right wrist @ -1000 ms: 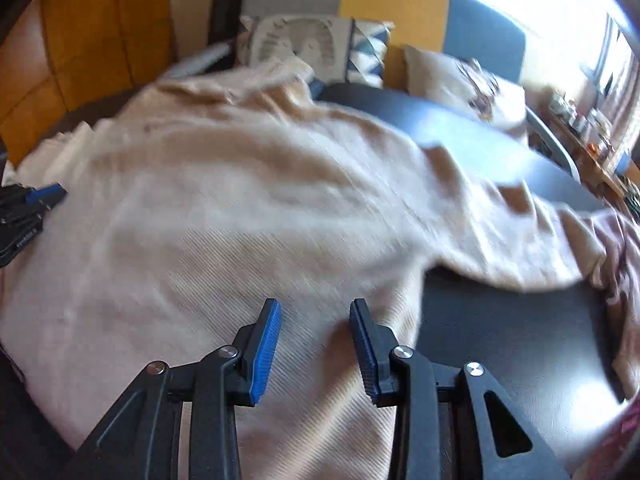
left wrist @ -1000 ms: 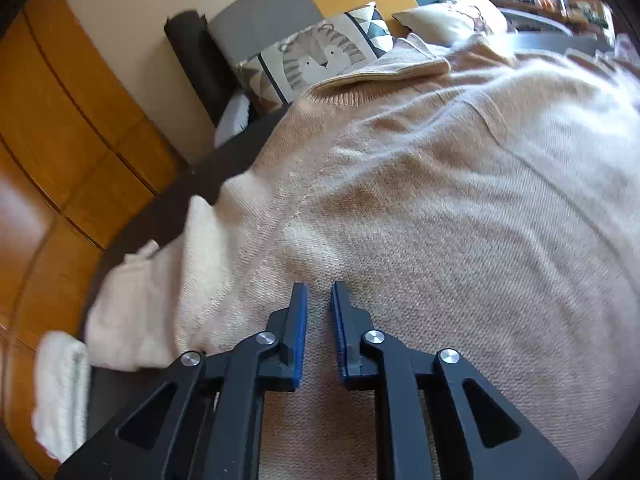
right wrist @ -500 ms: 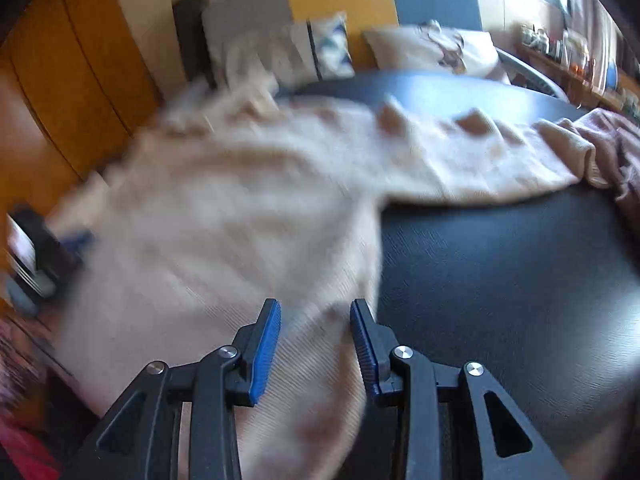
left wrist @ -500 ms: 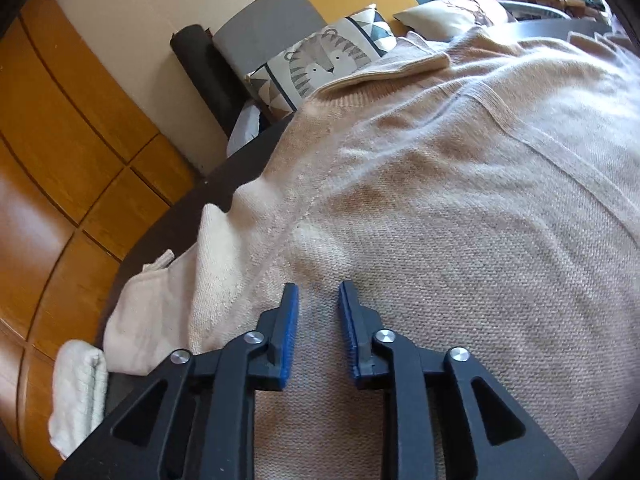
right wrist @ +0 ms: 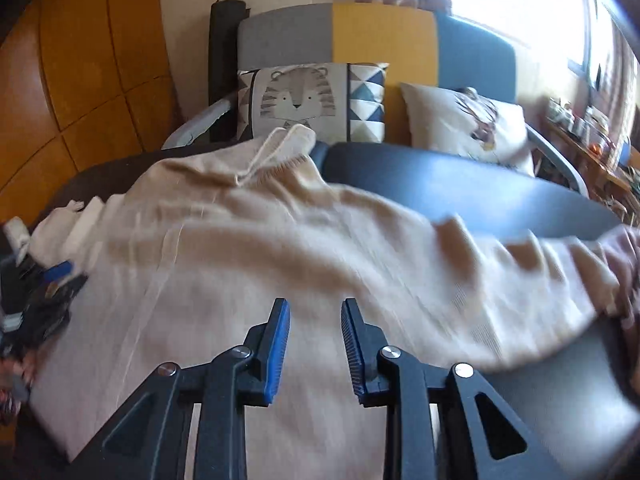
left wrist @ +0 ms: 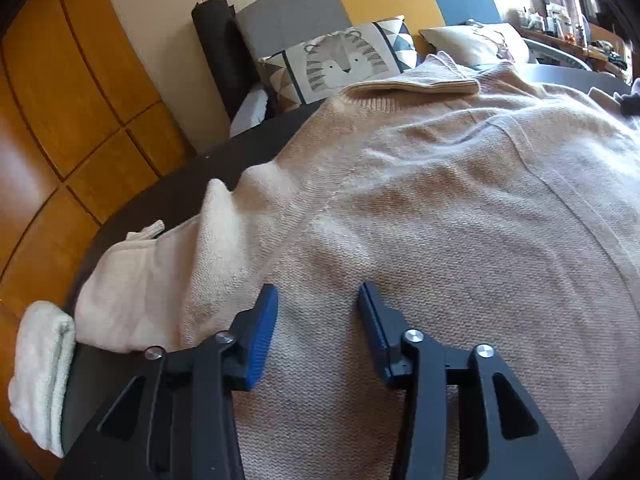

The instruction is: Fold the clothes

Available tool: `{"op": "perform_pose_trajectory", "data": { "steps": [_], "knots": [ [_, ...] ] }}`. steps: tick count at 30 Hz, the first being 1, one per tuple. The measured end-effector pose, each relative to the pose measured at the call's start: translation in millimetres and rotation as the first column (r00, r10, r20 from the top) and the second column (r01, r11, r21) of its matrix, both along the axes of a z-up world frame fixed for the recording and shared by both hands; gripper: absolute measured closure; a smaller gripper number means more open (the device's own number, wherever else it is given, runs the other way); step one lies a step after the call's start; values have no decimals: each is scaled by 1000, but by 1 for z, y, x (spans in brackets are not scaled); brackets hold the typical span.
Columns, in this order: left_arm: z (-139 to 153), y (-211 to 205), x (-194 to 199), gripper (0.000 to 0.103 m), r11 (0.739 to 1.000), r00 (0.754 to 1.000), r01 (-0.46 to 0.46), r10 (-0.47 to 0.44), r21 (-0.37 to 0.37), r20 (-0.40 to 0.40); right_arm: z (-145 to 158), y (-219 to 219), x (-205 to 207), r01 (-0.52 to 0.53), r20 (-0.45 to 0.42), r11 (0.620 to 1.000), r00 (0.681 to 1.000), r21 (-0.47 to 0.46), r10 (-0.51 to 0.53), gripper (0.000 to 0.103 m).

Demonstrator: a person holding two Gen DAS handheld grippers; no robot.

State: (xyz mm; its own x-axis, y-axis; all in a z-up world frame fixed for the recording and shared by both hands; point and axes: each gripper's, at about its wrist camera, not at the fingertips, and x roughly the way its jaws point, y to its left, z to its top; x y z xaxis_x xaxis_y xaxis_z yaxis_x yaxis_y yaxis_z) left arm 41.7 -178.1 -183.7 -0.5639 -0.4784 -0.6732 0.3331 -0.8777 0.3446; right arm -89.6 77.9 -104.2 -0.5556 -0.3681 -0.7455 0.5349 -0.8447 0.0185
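A beige knitted sweater is spread flat over a dark round desk, its ribbed collar turned toward the sofa. The knit is fine and soft, with a raised seam running down the body. One sleeve is bunched at the desk's near left edge, beside a rolled cream towel that hangs over the rim. In the right wrist view the other sleeve is stretched across to the right, where bare dark desk is left open beyond it.

The left claw is held over the sweater body, its jaws having just been opening to a middling gap, with nothing between the blue ribbed pads. The right claw is held narrower, its jaws having just been closing, also empty above the knit.

Behind the desk a grey, yellow and blue sofa is seen, with a tiger cushion and a white pillow. Wooden panelling is seen on the left.
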Motion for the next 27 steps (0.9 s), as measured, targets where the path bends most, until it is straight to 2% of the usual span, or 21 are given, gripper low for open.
{"op": "perform_pose_trajectory", "data": {
  "steps": [5, 8, 11, 14, 18, 20, 22, 24, 27],
  "knots": [
    [0, -4, 1, 57, 1000, 1000, 0, 0, 23, -4, -18, -49, -47, -27, -19, 998, 999, 62, 28, 76],
    [1, -5, -1, 57, 1000, 1000, 0, 0, 18, 8, -44, -61, -65, -38, 38, 994, 999, 101, 34, 76],
    [8, 1, -13, 57, 1000, 998, 30, -29, -8, 50, -48, -55, -63, -18, 10, 998, 1000, 55, 18, 76],
    [20, 7, -42, 57, 996, 994, 85, -82, -41, 66, -49, -53, -62, -19, 5, 999, 1000, 45, 19, 76],
    [40, 8, -95, 57, 985, 986, 165, -167, 54, 25, -52, -55, -60, -16, -21, 998, 1000, 59, 17, 76],
    [43, 11, -122, 57, 983, 984, 177, -178, 50, 21, -53, -58, -58, -13, -38, 997, 999, 76, 16, 76],
    [41, 15, -151, 57, 983, 983, 182, -182, -6, 28, -54, -58, -58, -11, -42, 997, 999, 75, 14, 76],
    [33, 20, -179, 57, 971, 979, 202, -197, -127, 55, -55, -57, -58, -8, -41, 998, 999, 65, 11, 76],
    [19, 28, -206, 57, 913, 957, 287, -259, -291, 130, -56, -54, -59, -5, -37, 999, 999, 46, 7, 76]
  ]
}}
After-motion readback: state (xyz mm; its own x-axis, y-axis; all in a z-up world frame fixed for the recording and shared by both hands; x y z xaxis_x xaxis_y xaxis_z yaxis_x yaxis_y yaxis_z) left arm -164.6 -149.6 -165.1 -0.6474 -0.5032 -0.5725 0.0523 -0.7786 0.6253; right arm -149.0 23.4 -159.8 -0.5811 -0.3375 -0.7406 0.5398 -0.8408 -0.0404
